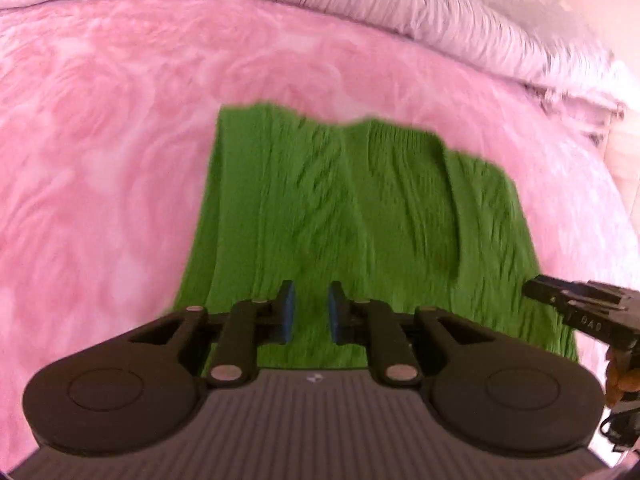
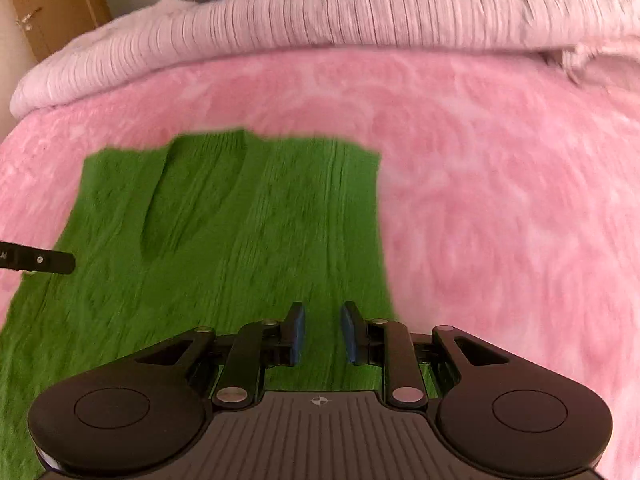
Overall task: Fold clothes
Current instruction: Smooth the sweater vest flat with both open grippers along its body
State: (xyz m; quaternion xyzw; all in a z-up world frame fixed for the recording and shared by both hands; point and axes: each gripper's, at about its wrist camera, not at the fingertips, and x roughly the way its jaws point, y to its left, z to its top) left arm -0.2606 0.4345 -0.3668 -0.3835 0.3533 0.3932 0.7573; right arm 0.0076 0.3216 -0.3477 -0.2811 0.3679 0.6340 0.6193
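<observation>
Pink fleece blanket [image 1: 120,140] covers the bed. Green knit garment [image 1: 340,208] lies flat on it, partly folded, sleeve layer doubled over. Left gripper [image 1: 311,312] and right gripper [image 2: 322,334] hover over its near edge, each with a narrow gap between blue pads, nothing held. Risk: both views blurred; a hasty pinch could bunch the knit or snag blanket pile.

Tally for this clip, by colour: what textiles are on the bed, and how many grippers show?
Green garment: 1
Pink fluffy blanket: 1
Pale ribbed cover: 1
Grippers: 2, left gripper and right gripper, both with nothing between the jaws
Total: 5
</observation>
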